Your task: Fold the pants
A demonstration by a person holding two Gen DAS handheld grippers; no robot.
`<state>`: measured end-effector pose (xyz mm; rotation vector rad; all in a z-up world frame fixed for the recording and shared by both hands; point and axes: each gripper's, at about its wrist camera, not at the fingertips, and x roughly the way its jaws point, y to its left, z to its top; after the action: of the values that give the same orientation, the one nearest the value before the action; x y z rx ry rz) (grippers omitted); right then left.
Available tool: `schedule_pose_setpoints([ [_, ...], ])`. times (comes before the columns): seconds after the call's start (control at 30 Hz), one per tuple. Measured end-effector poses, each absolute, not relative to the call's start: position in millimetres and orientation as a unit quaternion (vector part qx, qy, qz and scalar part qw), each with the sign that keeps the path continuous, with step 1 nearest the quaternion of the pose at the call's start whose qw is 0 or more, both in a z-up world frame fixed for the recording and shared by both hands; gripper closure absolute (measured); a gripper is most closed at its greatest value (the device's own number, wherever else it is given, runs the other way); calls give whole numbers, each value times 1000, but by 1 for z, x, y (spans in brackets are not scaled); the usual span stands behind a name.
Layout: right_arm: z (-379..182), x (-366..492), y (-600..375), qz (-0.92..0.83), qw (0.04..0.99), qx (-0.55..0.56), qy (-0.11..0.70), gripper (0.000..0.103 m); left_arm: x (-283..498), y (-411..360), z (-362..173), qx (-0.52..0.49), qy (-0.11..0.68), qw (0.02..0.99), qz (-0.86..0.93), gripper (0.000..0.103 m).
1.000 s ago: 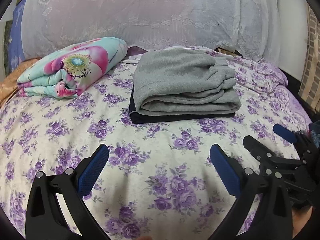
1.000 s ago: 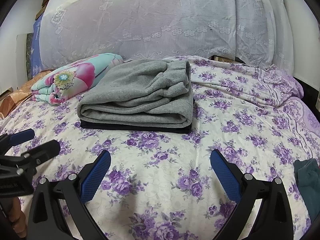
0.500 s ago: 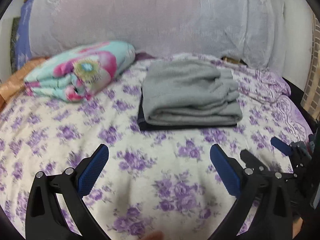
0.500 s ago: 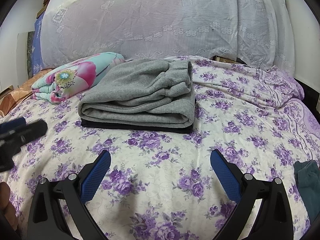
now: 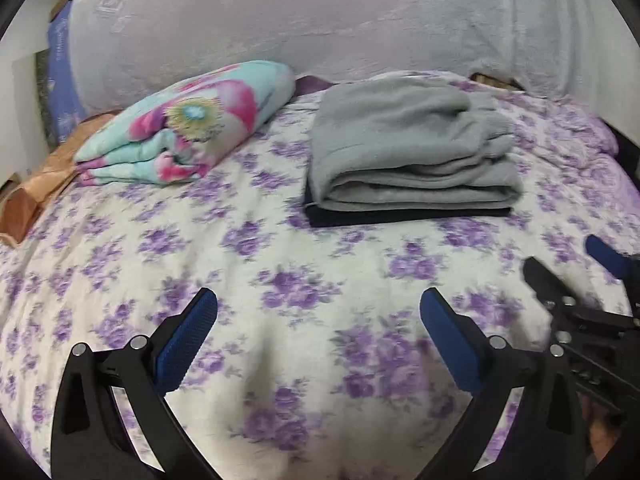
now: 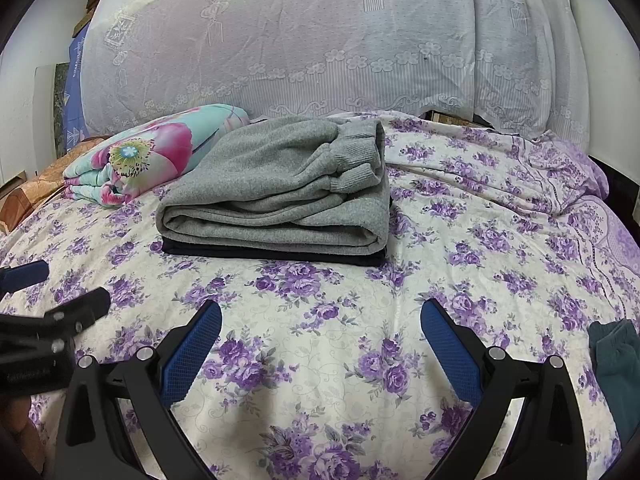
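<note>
Folded grey pants (image 5: 408, 152) (image 6: 280, 188) lie on a folded dark garment (image 5: 404, 216) (image 6: 276, 254) in the middle of the bed. My left gripper (image 5: 318, 336) is open and empty, hovering over the bedsheet well in front of the stack. My right gripper (image 6: 320, 344) is open and empty, also in front of the stack. The right gripper shows at the right edge of the left wrist view (image 5: 580, 276), and the left gripper shows at the left edge of the right wrist view (image 6: 52, 292).
The bed has a purple floral sheet (image 6: 500, 240). A folded flowered blanket (image 5: 188, 132) (image 6: 148, 156) lies left of the stack. A lace-covered pile (image 6: 320, 40) stands behind. A teal garment (image 6: 616, 364) lies at the right edge. A brown object (image 5: 36, 192) sits far left.
The left wrist view has shifted, so the stack and blanket sit further right and lower in it. The left gripper has moved up again in the right wrist view. Both grippers stay open.
</note>
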<state>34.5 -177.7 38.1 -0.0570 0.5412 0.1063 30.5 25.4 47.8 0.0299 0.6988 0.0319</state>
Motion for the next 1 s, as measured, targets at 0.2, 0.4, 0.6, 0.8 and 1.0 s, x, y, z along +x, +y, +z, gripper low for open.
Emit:
schedule_pose_setpoints([
  [0.2,38,35,-178,53,962,-29,267,3,27,23,50,17,341,940,5,4],
  [0.4,38,35,-178,52,962,-28,267,3,28,23,50,14,339,941,4,4],
  [0.6,38,35,-177,53,962,-28,268,3,27,22,50,13,339,941,2,4],
  [0.8,38,35,-177,53,962,-28,268,3,26,22,49,14,340,940,1,4],
  [1.0,38,35,-177,53,962,-28,268,3,26,20,49,16,340,940,3,4],
])
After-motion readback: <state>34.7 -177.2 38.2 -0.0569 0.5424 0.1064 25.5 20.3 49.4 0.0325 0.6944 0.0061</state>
